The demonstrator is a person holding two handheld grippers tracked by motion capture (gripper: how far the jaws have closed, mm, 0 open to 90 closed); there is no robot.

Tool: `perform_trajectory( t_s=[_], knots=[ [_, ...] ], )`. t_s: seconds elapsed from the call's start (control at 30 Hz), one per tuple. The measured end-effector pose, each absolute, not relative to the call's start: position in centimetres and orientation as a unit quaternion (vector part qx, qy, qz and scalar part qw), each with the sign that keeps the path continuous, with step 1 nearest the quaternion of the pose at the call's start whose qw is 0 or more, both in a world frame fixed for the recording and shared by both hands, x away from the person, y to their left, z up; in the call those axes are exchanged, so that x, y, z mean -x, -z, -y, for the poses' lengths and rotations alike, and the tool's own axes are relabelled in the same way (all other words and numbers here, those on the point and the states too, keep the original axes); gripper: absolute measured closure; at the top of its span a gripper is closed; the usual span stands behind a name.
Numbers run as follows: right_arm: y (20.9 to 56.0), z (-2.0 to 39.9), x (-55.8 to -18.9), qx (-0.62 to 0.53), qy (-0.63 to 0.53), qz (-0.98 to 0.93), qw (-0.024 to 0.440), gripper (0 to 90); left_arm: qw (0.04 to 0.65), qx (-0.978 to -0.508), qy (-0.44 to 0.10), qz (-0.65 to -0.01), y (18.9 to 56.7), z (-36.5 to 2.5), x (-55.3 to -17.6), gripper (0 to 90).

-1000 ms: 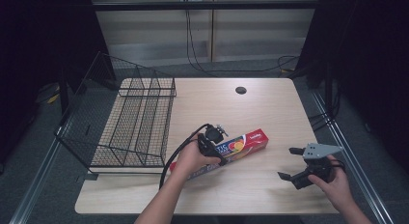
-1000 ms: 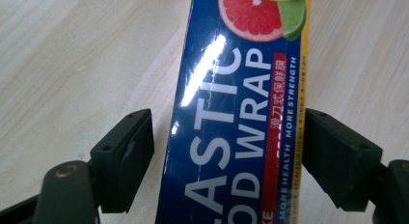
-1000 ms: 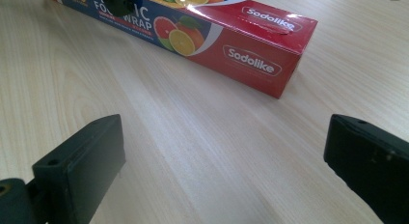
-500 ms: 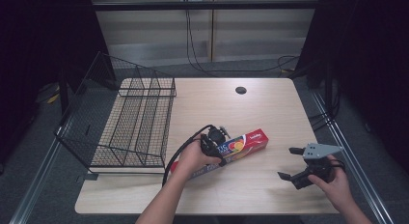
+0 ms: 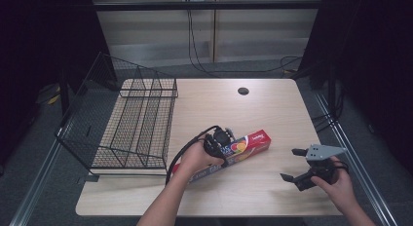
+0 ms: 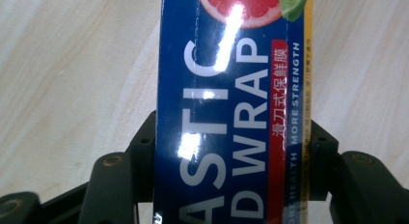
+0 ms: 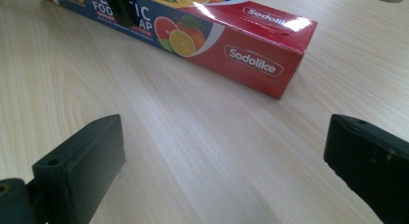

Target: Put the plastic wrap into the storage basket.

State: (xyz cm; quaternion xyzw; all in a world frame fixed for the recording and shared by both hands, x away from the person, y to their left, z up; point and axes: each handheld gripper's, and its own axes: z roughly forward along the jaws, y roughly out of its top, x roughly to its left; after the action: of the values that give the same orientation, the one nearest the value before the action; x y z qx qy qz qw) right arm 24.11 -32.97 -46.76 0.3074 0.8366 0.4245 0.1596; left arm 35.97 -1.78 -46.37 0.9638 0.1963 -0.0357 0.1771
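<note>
Cardboard presses against both my left pads: my left gripper (image 5: 220, 141) has just been closing and now clamps the plastic wrap box (image 5: 243, 146) across its width, near the middle of its length. In the left gripper view the blue printed face of the box (image 6: 231, 113) runs up between my two black jaws, and each pad sits flat on one long side. The box lies flat on the wooden table (image 5: 263, 109), slanting from the front-left part of the tabletop up toward the middle, its red end pointing to the right edge. My left hand (image 5: 195, 158) covers the stretch of box just behind the grip.

My right gripper (image 5: 299, 165) hangs close over the front right corner of the table, held in my right hand (image 5: 336, 179), well apart from the box. Its jaws stand wide, with bare wood between them in the right gripper view; past them lies the red end of the box (image 7: 251, 45).

A black wire rack (image 5: 131, 123) sits along the left edge of the table, near the box's left end. A small dark round hole (image 5: 243, 91) marks the tabletop near the far edge.
</note>
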Motion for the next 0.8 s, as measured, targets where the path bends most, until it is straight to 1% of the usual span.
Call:
perform_trajectory(
  t_s=[0.03, 0.13, 0.2, 0.37, 0.47, 0.5, 0.6, 0.7, 0.8],
  knots=[
    [46.8, 33.0, -24.1, -0.307, -0.425, -0.837, 0.159, 0.4, 0.176, -0.962, 0.048, -0.202, 46.2, 1.8, -36.0, 41.9],
    [46.8, 33.0, -24.2, -0.308, -0.425, -0.836, 0.159, 0.4, 0.176, -0.962, 0.048, -0.204, 46.1, 1.9, -35.8, 41.9],
    [46.8, 33.0, -24.2, -0.308, -0.425, -0.836, 0.161, 0.4, 0.173, -0.960, 0.057, -0.212, 45.8, 1.9, -35.9, 42.0],
    [46.7, 33.0, -24.1, -0.308, -0.425, -0.836, 0.161, 0.4, 0.164, -0.962, 0.056, -0.213, 45.2, 1.9, -36.1, 42.1],
    [46.7, 33.0, -24.1, -0.307, -0.425, -0.836, 0.161, 0.4, 0.166, -0.958, 0.060, -0.226, 44.4, 1.7, -36.2, 42.1],
    [46.7, 33.0, -24.1, -0.307, -0.426, -0.836, 0.161, 0.4, 0.171, -0.959, 0.060, -0.220, 44.2, 1.5, -36.3, 42.1],
    [46.8, 33.0, -24.2, -0.307, -0.426, -0.836, 0.161, 0.4, 0.176, -0.953, 0.067, -0.237, 44.0, 1.4, -36.3, 42.0],
    [46.8, 33.0, -24.1, -0.305, -0.425, -0.837, 0.158, 0.4, 0.166, -0.956, 0.062, -0.234, 43.4, 1.1, -36.4, 42.1],
    [46.8, 32.9, -24.1, -0.305, -0.424, -0.838, 0.159, 0.4, 0.168, -0.953, 0.063, -0.245, 42.8, 0.8, -36.4, 42.0]
  ],
)
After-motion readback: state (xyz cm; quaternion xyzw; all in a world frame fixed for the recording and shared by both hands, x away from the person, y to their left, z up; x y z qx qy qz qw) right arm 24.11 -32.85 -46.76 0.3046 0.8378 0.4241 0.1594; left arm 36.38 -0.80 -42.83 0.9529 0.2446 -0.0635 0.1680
